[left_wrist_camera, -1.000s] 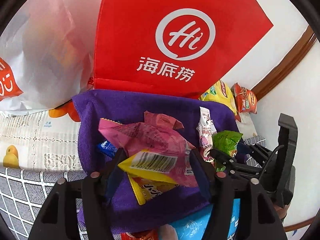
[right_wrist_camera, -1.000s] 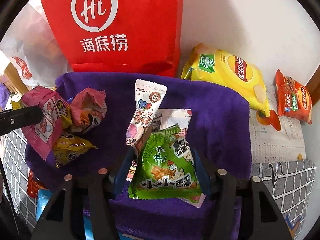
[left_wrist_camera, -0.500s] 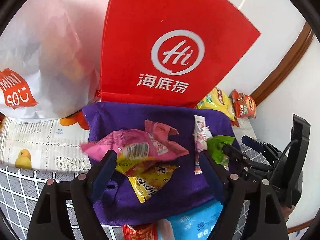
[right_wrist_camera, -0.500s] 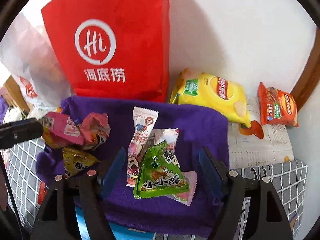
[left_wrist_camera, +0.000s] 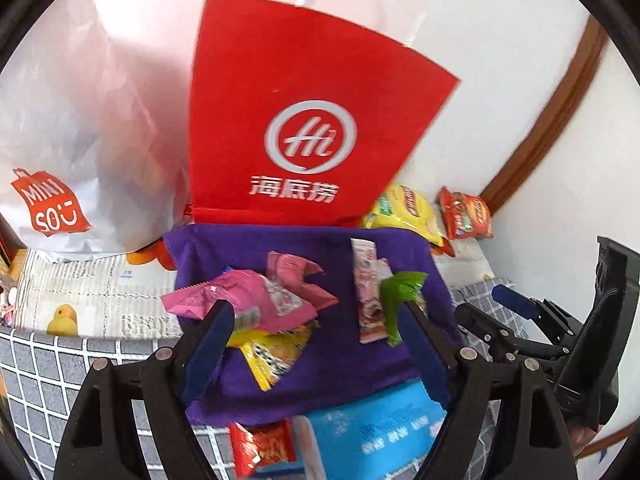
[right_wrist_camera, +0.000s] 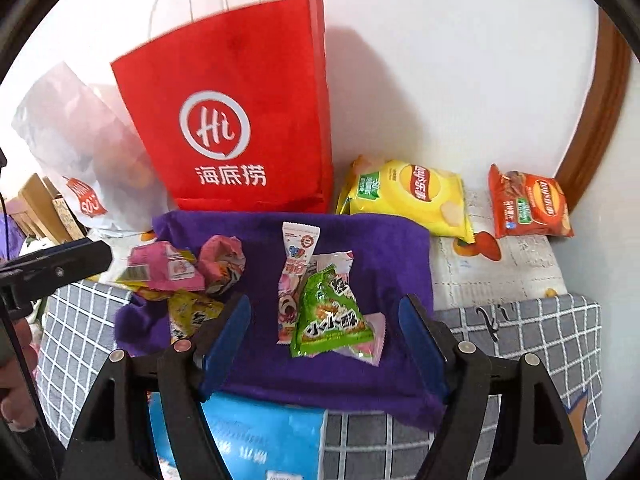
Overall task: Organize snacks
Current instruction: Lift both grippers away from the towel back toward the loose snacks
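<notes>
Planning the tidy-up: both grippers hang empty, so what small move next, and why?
Probably swing the right gripper toward the yellow chip bag: its jaws have just opened, the green packet lies free on the purple cloth, while that bag sits off the cloth.

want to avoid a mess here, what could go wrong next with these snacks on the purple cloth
1. The pink packet overhangs the left edge of the purple cloth; a nudge from the open left gripper could push it off.
2. The green packet lies on top of other wrappers, so the open right gripper may pinch several at once.
</notes>
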The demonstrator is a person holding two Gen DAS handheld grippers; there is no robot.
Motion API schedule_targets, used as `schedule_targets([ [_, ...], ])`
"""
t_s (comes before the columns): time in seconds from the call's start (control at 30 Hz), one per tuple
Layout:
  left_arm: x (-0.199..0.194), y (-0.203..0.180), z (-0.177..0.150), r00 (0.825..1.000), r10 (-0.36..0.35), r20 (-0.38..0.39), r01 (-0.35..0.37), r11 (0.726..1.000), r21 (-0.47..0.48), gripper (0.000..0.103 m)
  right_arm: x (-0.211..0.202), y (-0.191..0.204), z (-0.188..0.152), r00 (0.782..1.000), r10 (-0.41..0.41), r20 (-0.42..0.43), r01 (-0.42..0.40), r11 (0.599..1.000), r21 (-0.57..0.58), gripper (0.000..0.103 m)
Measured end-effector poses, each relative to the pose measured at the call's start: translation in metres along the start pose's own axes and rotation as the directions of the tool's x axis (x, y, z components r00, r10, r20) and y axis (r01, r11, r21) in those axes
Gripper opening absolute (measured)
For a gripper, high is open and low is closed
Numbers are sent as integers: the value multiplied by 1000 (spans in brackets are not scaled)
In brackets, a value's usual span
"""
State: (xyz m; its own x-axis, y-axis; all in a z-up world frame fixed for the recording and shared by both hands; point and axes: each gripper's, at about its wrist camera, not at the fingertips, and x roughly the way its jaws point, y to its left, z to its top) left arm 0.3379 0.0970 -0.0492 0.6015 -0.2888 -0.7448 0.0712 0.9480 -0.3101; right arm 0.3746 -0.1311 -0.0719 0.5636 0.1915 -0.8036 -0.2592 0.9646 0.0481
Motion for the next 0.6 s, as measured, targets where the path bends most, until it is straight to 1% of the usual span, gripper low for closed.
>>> schedule_targets([
  [0.13,-18,-17,-5,999,0,37,-2,999,40,83,-26,5,-7,1000,-23,18,23,999,-25,79],
  [0.17,-22,-20,-9,999,0,46,-2,999,48,85,-32,5,-10,999,-32,27,33,999,-32,81],
  [0.27,-29,-24,-20,999,15,34,-16,999,32,86,-51,7,-18,997,-58,58,61,997,-40,81],
  [0.4,-41,-26,-39,999,25,33,-27,999,36,86,-67,6,-31,996,-45,75,46,999,-12,81],
  [0.53,-55,-26,-58,999,-2,42,-1,999,52,86,-80,4,-48,995,-29,91,29,1000,2,81],
  [0.6,-62,-26,-69,999,7,49,-9,999,51,86,-84,4,-57,996,-28,89,27,1000,10,81],
])
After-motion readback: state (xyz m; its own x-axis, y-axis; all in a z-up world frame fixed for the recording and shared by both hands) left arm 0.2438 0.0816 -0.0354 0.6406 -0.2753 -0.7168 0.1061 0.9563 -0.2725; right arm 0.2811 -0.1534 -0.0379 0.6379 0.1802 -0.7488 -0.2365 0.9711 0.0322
